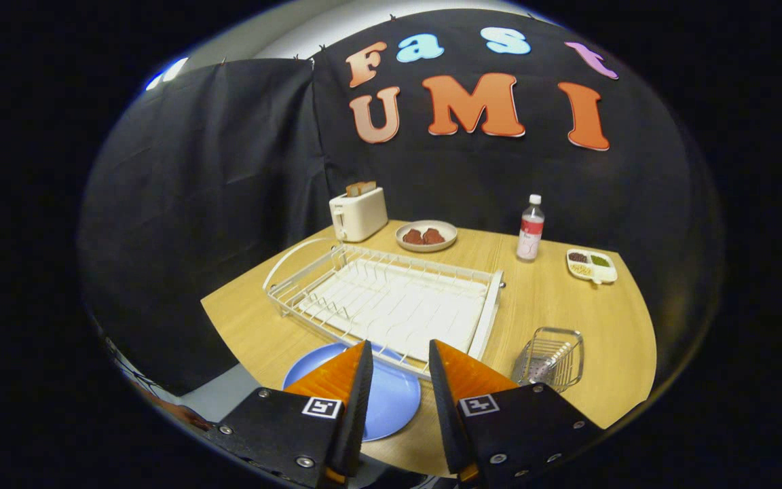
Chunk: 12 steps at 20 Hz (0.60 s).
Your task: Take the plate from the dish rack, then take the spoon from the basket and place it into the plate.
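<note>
Worktop [567, 319], one: pale wood-grain surface, its near edge running under the fingers, its far edge against the black cloth wall; open bare wood lies at 3 o'clock of the rack, between rack and basket and out to the right edge.

Gripper [400, 367], one: two orange wedge fingers on black mounts, parted with a clear gap and holding nothing; the plate shows through the gap.

Plate [391, 397], one: round, blue, smooth; flat on the worktop at the near edge, under and just ahead of the fingers, touching or just beside the rack's near rail.

Dish rack [391, 305], one: white wire, rectangular, carrying no dishes, beyond the fingers; white tray beneath.

Basket [550, 360], one: small wire, silvery, at 3 o'clock of the right finger; spoon inside cannot be made out.

Toaster [358, 212], one: cream, boxy, at 11 o'clock beyond the rack.

Bowl [426, 236], one: round, pale, two dark red pieces inside.

Bottle [531, 228], one: clear plastic, white cap, red label, upright.

Divided dish [591, 265], one: white, three compartments, at 2 o'clock.
</note>
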Motion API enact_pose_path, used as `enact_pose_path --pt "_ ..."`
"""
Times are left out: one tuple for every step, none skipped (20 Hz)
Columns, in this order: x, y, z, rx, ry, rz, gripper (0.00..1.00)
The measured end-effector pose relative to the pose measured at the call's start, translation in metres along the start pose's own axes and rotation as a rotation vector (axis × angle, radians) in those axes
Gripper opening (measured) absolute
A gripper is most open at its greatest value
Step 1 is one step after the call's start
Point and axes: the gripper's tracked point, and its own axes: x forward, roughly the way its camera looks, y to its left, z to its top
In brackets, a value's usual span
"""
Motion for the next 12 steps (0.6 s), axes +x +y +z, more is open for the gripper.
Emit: enact_pose_path --pt "-0.005 -0.006 0.018 -0.005 -0.040 -0.017 0.51" --pt "-0.009 -0.012 0.036 -0.010 -0.082 -0.036 0.58" --pt "-0.016 -0.018 0.053 -0.015 -0.123 -0.052 0.61" --pt "-0.022 -0.025 0.070 -0.021 -0.163 -0.071 0.68" --pt "-0.027 -0.031 0.086 -0.021 -0.201 -0.088 0.72" --pt "-0.032 -0.036 0.100 -0.022 -0.233 -0.099 0.78" --pt "-0.036 -0.040 0.114 -0.021 -0.264 -0.111 0.81" --pt "-0.040 -0.044 0.127 -0.025 -0.292 -0.121 0.86" --pt "-0.043 -0.049 0.137 -0.030 -0.319 -0.134 0.88" --pt "-0.046 -0.052 0.147 -0.038 -0.343 -0.145 0.92" --pt "-0.049 -0.056 0.156 -0.042 -0.362 -0.159 0.92" --pt "-0.051 -0.059 0.164 -0.042 -0.381 -0.170 0.93"
